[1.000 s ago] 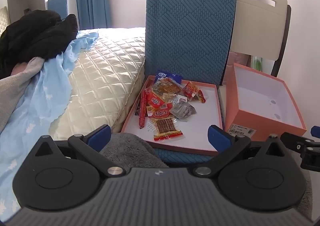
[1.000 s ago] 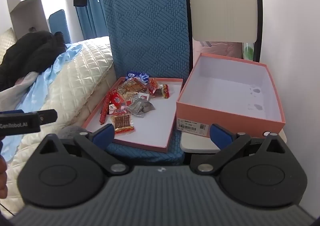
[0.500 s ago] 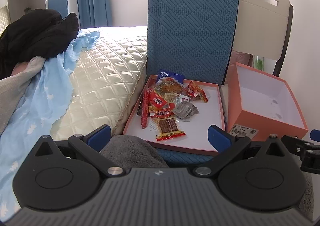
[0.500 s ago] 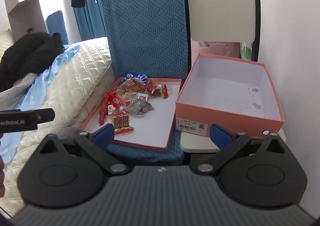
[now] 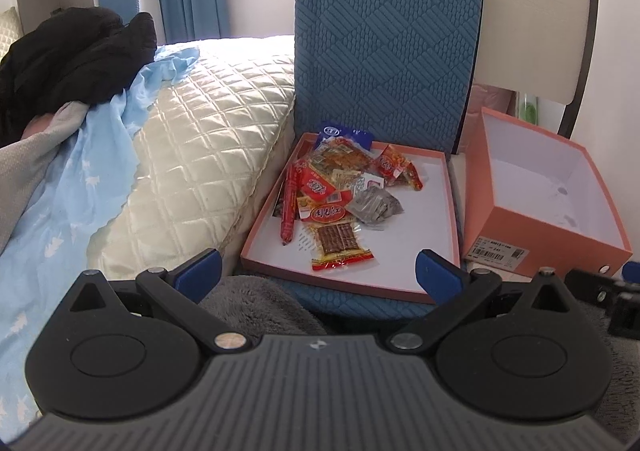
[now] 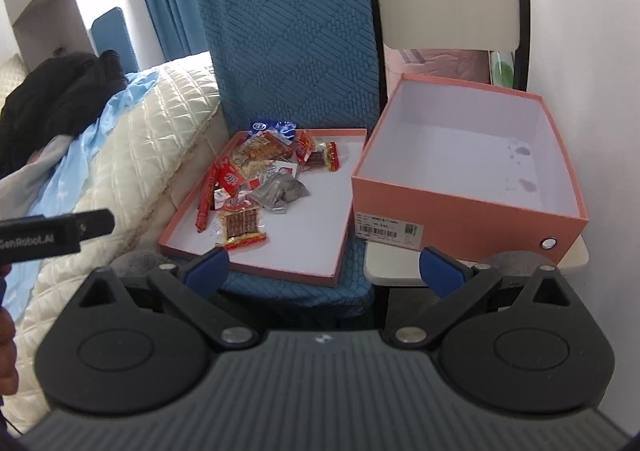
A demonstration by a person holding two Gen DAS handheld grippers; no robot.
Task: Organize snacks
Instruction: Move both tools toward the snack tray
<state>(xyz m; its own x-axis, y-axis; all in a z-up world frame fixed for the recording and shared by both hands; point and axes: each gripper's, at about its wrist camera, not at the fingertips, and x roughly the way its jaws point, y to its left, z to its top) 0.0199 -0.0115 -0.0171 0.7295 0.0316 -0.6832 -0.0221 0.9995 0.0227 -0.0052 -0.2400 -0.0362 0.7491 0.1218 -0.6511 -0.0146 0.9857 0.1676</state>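
Currently the snacks (image 5: 340, 191) sit heaped in the far-left part of the shallow pink lid (image 5: 436, 251), which lies flat on the blue chair seat. Nearest packet is the clear-wrapped brown biscuit pack (image 5: 340, 243), red trim at its near end, long axis running roughly away from the cameras, tilted slightly. Left of it lies a red sausage stick (image 5: 289, 207), long axis also near-to-far. A crumpled silver packet (image 5: 374, 205) sits just right of the heap centre; red and orange wrappers plus a blue one crowd the lid's far edge.

The open pink box (image 6: 468, 203), the likely destination, stands just right of the lid on the neighbouring white seat, touching or nearly touching it; cannot tell which. Nothing is inside it but a few stains.

Left gripper (image 5: 318, 267): fingers spread wide, holding nothing, aimed almost straight at the biscuit pack, which lies ahead and a little beyond the fingertips. Right gripper (image 6: 324, 265): likewise spread and empty, pointed at the gap between lid and box, with the heap off to its left.

Judgement: left hand is nearer and better lined up for the first pick. The pack's long axis runs along the approach, so the fingers would close across its short width. The right one is better placed over the box.
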